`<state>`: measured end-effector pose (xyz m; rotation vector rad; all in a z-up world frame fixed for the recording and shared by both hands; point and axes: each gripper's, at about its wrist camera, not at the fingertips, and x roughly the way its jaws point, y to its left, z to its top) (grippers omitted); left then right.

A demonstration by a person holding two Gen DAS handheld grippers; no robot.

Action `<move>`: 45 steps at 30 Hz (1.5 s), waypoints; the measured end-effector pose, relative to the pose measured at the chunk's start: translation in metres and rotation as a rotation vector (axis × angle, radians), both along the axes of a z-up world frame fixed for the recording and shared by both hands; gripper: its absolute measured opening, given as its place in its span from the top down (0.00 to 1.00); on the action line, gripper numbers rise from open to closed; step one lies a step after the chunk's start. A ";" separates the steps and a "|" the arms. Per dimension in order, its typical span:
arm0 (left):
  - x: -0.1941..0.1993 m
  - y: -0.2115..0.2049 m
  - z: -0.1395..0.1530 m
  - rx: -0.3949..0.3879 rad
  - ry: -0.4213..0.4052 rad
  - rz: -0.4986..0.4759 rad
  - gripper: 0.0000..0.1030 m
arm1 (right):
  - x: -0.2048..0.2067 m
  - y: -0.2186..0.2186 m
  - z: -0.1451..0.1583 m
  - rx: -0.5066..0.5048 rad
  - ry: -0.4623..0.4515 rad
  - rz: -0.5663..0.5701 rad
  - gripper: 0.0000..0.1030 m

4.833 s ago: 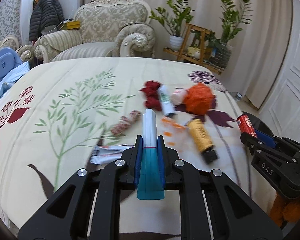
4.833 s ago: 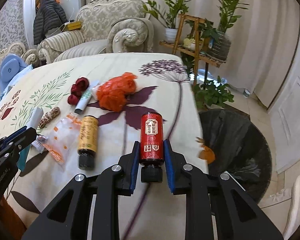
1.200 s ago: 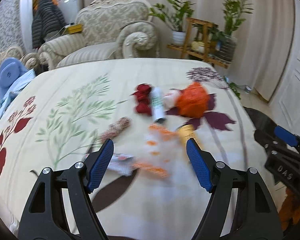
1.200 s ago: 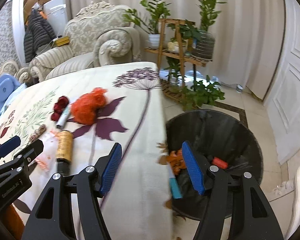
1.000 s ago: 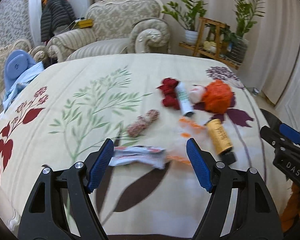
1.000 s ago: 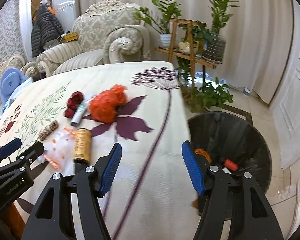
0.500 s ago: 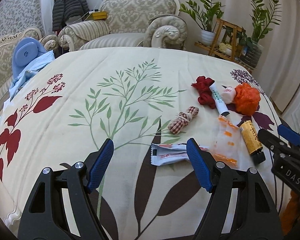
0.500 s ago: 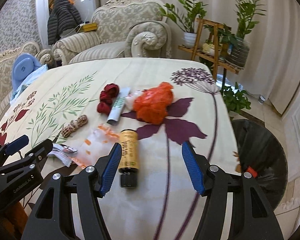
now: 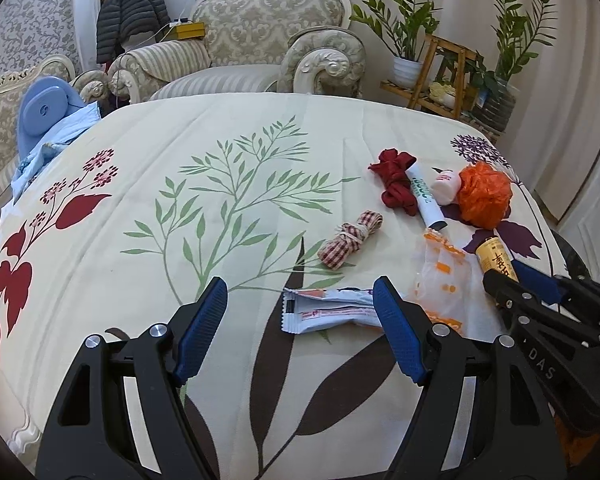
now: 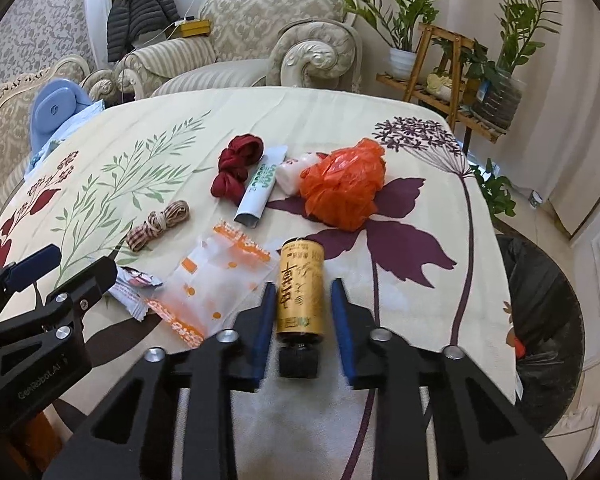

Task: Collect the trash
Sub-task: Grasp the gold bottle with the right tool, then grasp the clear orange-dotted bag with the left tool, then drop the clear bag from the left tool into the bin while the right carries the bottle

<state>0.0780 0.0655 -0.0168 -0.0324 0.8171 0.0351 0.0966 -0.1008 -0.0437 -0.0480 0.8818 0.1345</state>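
Trash lies on the floral tablecloth (image 9: 220,128). My right gripper (image 10: 302,302) is open, its fingers on either side of a yellow bottle with a black cap (image 10: 300,292) lying on the table, with a gap on both sides. My left gripper (image 9: 300,312) is open and empty, with a white snack wrapper (image 9: 332,312) lying between its fingertips. A clear orange-printed bag (image 10: 216,284) lies left of the bottle. Farther back lie a checked ribbon bundle (image 10: 158,218), a red ribbon (image 10: 236,168), a white tube (image 10: 262,184), a small white bottle (image 10: 290,170) and a crumpled orange bag (image 10: 344,184).
A black-lined trash bin (image 10: 540,292) stands on the floor past the table's right edge, with a red item inside. Armchairs (image 9: 260,40) and a wooden plant stand (image 10: 444,68) are behind the table. A blue object (image 9: 44,108) lies at the far left.
Both grippers dropped the blue-white tube and the red bottle in the bin and swung back over the table. The right gripper now straddles the yellow bottle with its jaws narrower.
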 end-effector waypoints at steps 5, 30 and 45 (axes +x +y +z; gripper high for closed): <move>-0.001 -0.011 0.003 -0.010 -0.004 -0.022 0.29 | -0.006 -0.008 0.003 -0.001 -0.016 -0.015 0.76; 0.024 -0.095 -0.017 0.018 0.083 -0.191 0.58 | -0.033 -0.103 0.002 0.022 -0.039 -0.179 0.76; 0.012 -0.105 -0.011 0.023 0.024 -0.231 0.71 | -0.035 -0.113 -0.001 0.038 -0.041 -0.197 0.76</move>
